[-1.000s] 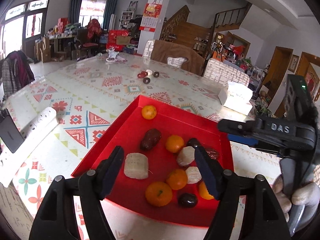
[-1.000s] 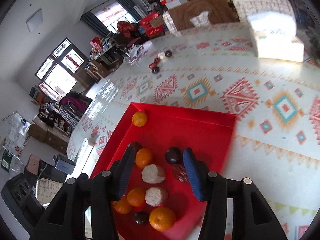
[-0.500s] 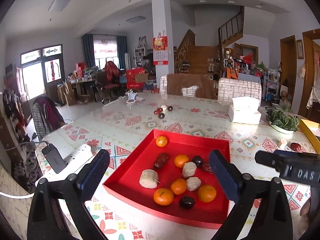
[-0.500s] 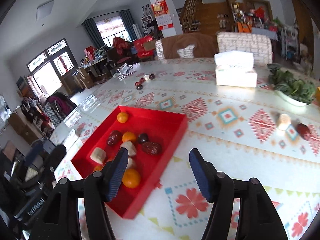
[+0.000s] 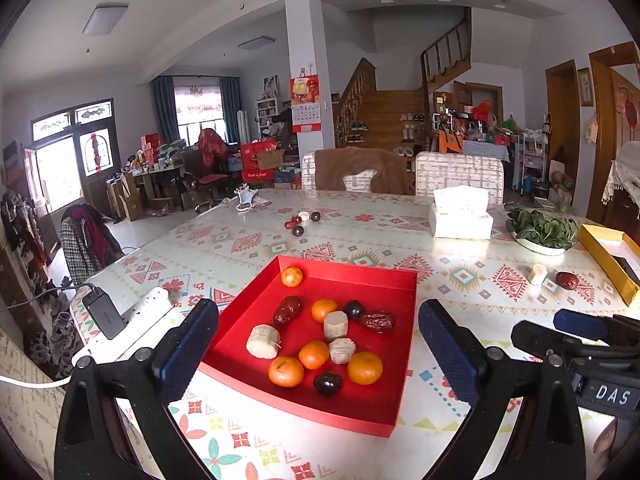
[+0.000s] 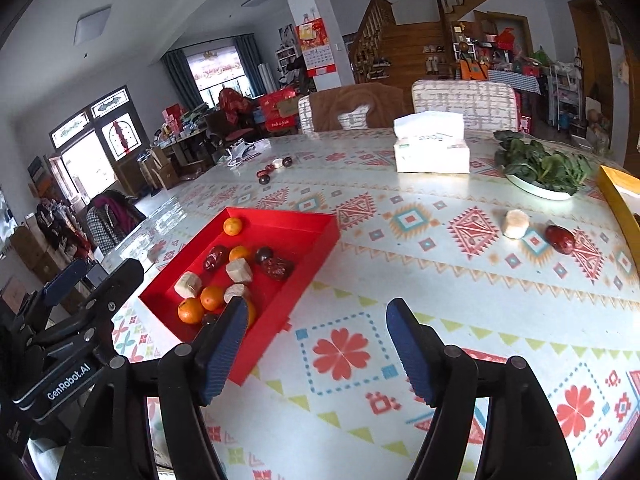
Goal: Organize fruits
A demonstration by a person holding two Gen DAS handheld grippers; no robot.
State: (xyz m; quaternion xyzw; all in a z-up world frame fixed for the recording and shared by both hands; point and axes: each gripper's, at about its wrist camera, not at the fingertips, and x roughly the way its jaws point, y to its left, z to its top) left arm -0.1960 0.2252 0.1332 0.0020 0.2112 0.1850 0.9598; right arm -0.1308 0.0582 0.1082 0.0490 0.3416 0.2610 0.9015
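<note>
Shallow red cardboard tray (image 5: 404,320) sits between and ahead of the left claw (image 5: 320,350), which is spread wide and empty; it holds oranges, dark dates and pale chunks. Right claw (image 6: 316,350) is opening, nothing between its jaws. Left to do, I'd guess: pale chunk (image 6: 515,224) and red date (image 6: 560,239) ahead-right of it, plus the far small cluster (image 6: 274,170). Patterned tabletop (image 6: 400,280) is open ahead; yellow box edge (image 6: 618,204) far right.

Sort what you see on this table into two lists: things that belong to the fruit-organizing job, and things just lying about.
Job:
- red tray
- oranges, red dates, pale cut pieces in it
- loose red date and pale piece on the table
- small far cluster

Lying about:
- tissue box
- plate of greens
- power strip
- yellow box
</note>
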